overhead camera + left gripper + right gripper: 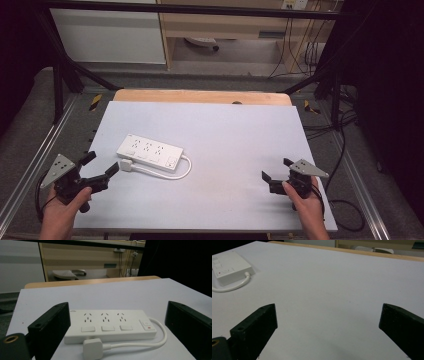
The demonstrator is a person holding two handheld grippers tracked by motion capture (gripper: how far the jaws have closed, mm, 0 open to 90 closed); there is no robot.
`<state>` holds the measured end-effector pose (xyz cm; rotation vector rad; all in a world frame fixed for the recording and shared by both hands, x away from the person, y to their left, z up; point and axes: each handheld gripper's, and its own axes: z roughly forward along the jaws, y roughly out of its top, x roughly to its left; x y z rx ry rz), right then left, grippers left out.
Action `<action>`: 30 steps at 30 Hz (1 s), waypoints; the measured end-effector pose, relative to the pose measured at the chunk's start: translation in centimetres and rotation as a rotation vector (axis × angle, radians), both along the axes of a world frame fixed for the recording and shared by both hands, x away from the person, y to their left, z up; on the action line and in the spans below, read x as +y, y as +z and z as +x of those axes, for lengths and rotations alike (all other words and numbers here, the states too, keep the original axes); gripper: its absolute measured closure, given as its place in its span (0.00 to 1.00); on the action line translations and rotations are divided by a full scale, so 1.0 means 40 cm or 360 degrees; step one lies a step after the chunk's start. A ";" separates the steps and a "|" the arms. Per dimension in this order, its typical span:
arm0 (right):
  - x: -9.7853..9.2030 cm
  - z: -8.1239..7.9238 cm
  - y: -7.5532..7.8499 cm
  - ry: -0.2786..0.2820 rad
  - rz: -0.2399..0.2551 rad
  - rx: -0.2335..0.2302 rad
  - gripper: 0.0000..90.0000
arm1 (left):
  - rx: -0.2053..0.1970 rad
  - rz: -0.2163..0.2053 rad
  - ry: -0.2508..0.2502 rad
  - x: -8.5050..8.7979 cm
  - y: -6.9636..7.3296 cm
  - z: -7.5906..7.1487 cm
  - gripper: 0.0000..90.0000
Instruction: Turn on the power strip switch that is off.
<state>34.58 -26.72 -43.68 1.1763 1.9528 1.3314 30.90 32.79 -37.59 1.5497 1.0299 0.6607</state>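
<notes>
So there's a white power strip (pixel 150 152) lying flat on the grey-white table (pixel 225 135), left of centre, angled a bit. Three sockets, each with its own rocker switch, plus a main switch with a red mark at one end. Its short white cable (pixel 172 173) loops out of that end and curls back along the near side to the plug (pixel 126 165), which lies on the table just beside the strip, not pushed into anything.

The left gripper (pixel 103 169) is down at the near left corner, held in the person's left hand (pixel 62 210), tilted and pointing across toward the strip. Its jaws are spread wide with nothing between them; one tip sits near the plug, not touching as far as I can tell. From the left gripper view the strip sits squarely between the jaws, a little way ahead.

The right gripper (pixel 277 169) is at the near right, held in the right hand (pixel 307 202), jaws also wide apart and empty, well apart from the strip.
</notes>
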 end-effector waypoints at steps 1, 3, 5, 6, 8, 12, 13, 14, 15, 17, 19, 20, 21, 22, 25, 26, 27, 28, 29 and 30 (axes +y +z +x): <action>0.000 0.000 0.000 0.0000 0.0000 0.0000 0.03 | 0.0003 0.0001 0.0001 -0.002 0.000 0.002 0.07; 0.001 0.000 -0.001 0.0004 -0.0005 0.0007 0.03 | 0.0004 0.0009 -0.0008 -0.004 -0.001 0.007 0.07; 0.002 0.000 -0.001 0.0007 -0.0009 0.0009 0.03 | 0.0004 0.0008 -0.0006 -0.004 -0.003 0.012 0.07; 0.002 0.000 -0.002 0.0007 -0.0010 0.0011 0.03 | 0.0008 0.0013 -0.0007 -0.003 -0.003 0.014 0.07; 0.002 0.000 -0.002 0.0009 -0.0010 0.0013 0.03 | 0.0010 0.0007 0.0000 -0.003 -0.006 0.019 0.07; 0.003 0.001 -0.002 0.0008 -0.0010 0.0014 0.03 | 0.0021 0.0011 0.0001 -0.002 -0.009 0.028 0.07; 0.003 0.002 -0.002 0.0008 -0.0011 0.0014 0.03 | 0.0016 0.0011 0.0001 -0.001 -0.008 0.032 0.07; 0.003 0.002 -0.003 0.0009 -0.0011 0.0014 0.03 | 0.0013 0.0008 0.0004 -0.001 -0.006 0.034 0.08; 0.004 0.002 -0.003 0.0010 -0.0009 0.0016 0.03 | 0.0013 0.0011 0.0006 -0.001 -0.004 0.037 0.08; 0.004 0.002 -0.003 0.0012 -0.0013 0.0016 0.03 | 0.0002 0.0008 0.0008 -0.002 0.002 0.042 0.08; 0.004 0.002 -0.003 0.0010 -0.0007 0.0015 0.03 | -0.0005 0.0014 0.0005 -0.002 0.009 0.047 0.08; 0.003 0.002 -0.003 0.0012 -0.0012 0.0012 0.03 | -0.0012 0.0013 0.0003 -0.002 0.012 0.050 0.08; 0.003 0.002 -0.003 0.0012 -0.0013 0.0012 0.03 | -0.0014 0.0015 0.0000 -0.003 0.015 0.054 0.08; 0.003 0.002 -0.002 0.0011 -0.0014 0.0012 0.03 | -0.0016 0.0020 -0.0001 -0.004 0.019 0.058 0.08; 0.002 0.001 -0.002 0.0010 -0.0013 0.0012 0.03 | -0.0023 0.0030 -0.0005 -0.006 0.028 0.072 0.08; 0.002 0.001 -0.002 0.0009 -0.0014 0.0010 0.03 | -0.0023 0.0028 -0.0002 -0.007 0.030 0.076 0.08; 0.002 0.001 -0.001 0.0008 -0.0014 0.0010 0.03 | -0.0023 0.0030 0.0000 -0.007 0.032 0.080 0.08; 0.001 0.001 -0.001 0.0008 -0.0013 0.0010 0.03 | -0.0018 0.0031 0.0000 -0.008 0.033 0.084 0.08; 0.001 0.001 -0.001 0.0007 -0.0011 0.0011 0.03 | -0.0020 0.0031 -0.0002 -0.009 0.033 0.088 0.08; 0.000 0.001 -0.001 0.0006 -0.0010 0.0010 0.03 | -0.0016 0.0036 -0.0001 -0.009 0.034 0.092 0.08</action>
